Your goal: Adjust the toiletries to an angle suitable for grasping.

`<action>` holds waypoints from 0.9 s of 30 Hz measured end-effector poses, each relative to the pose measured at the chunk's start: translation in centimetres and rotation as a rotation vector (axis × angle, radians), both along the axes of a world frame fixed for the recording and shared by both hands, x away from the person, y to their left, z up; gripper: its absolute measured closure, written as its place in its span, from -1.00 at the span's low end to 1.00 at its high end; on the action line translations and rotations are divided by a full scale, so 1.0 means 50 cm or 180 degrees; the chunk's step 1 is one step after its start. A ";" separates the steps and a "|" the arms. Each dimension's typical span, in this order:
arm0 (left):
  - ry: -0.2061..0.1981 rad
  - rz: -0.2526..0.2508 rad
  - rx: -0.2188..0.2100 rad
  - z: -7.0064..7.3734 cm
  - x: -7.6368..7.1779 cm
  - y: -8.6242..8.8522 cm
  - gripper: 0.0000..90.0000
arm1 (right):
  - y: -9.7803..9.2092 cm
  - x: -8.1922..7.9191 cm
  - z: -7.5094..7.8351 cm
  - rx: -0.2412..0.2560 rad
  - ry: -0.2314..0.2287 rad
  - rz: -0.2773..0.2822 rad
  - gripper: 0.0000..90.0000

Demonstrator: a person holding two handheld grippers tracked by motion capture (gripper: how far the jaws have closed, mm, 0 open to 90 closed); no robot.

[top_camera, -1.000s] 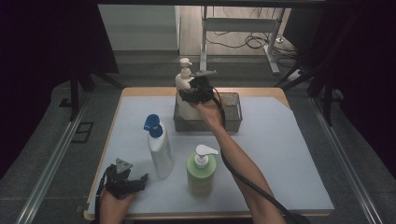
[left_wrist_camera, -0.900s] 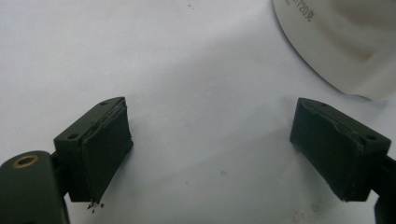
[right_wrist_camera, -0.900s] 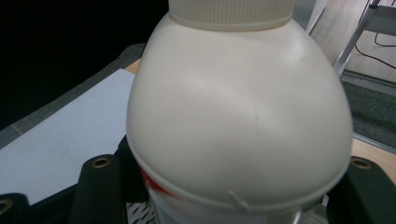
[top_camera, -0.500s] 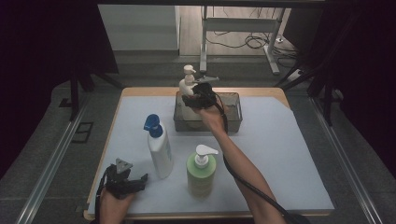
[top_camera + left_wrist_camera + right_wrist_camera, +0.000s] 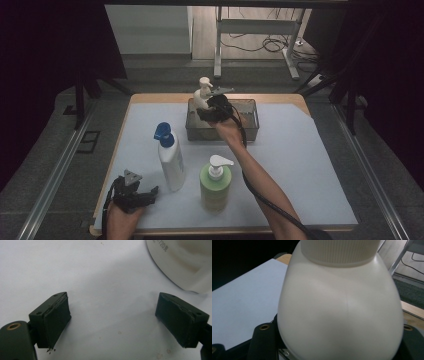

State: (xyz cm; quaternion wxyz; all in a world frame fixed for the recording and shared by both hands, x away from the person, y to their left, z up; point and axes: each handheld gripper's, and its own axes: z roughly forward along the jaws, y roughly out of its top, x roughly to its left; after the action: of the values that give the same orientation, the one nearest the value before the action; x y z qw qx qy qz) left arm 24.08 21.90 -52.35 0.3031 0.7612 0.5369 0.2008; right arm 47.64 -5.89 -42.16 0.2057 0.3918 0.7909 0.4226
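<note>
My right gripper (image 5: pixel 210 107) is shut on a cream pump bottle (image 5: pixel 202 93), held upright over the left end of a dark clear bin (image 5: pixel 245 122) at the back of the table. In the right gripper view the cream bottle (image 5: pixel 339 305) bulges between the jaws, right against the camera. A white bottle with a blue pump (image 5: pixel 169 155) and a green bottle with a white pump (image 5: pixel 216 182) stand at the front. My left gripper (image 5: pixel 142 196) rests open on the white mat, its pads (image 5: pixel 56 317) wide apart, just left of the white bottle's base (image 5: pixel 180 262).
A white mat (image 5: pixel 300 165) covers the wooden table (image 5: pixel 150 98). Metal rails run along both sides. Dark curtains and a desk frame (image 5: pixel 255 30) with floor cables stand beyond the far edge.
The right gripper has lifted the cream bottle slightly and shifted it a little left over the bin's left end. The left gripper has stayed still.
</note>
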 end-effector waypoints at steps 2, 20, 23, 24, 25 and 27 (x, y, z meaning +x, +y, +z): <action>0.0000 -0.0001 0.0000 0.000 0.000 0.000 -0.73 | -0.002 -0.001 0.000 -0.0005 0.0010 0.0003 -0.22; 0.0000 0.0000 0.0000 0.000 0.000 0.000 -0.73 | -0.032 -0.017 -0.005 -0.0007 0.0126 0.0153 -0.26; 0.0000 -0.0001 0.0000 0.000 0.000 0.000 -0.73 | -0.035 -0.022 -0.005 -0.0046 0.0107 0.0170 -0.25; 0.0000 -0.0001 0.0000 0.000 0.000 0.000 -0.73 | -0.038 -0.024 -0.006 -0.0047 0.0115 0.0176 -0.25; 0.0000 0.0000 -0.0001 0.000 0.000 0.000 -0.73 | -0.041 -0.027 -0.006 -0.0033 0.0112 0.0180 -0.25; 0.0000 0.0000 -0.0001 0.000 0.000 0.000 -0.73 | -0.047 -0.031 -0.005 -0.0025 0.0120 0.0197 -0.24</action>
State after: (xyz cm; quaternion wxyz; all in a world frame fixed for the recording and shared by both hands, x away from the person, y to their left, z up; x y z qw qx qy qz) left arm 24.08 21.90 -52.36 0.3032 0.7612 0.5370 0.2008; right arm 46.09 -8.23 -42.40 0.1791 0.3743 0.8081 0.4182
